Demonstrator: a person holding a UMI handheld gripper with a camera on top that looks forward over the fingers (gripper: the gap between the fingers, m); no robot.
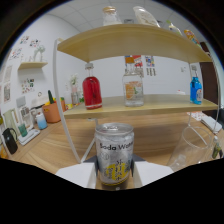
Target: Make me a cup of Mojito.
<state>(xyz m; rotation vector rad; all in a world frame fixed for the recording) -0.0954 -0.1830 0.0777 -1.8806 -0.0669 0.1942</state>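
Note:
A silver can [114, 152] labelled Soda Water, with a yellow and white print low on its side, stands upright between my gripper's [114, 169] two white fingers [74, 176]. Their dark pads press on both sides of the can, so the gripper is shut on it. The can's base is hidden behind the gripper body. A clear empty glass [187, 145] sits on the wooden table to the right, ahead of the right finger. Beyond the can, on the lower shelf [160, 106], stand a red bottle [92, 92], a clear bottle with an orange label [133, 89] and a blue bottle [195, 90].
The white-framed wooden rack has an upper shelf [125, 42] carrying more bottles [111, 15]. To the left are an orange plant pot [51, 111], small cups and a black jug [9, 140]. The rack's white leg [70, 140] slants down just left of the can.

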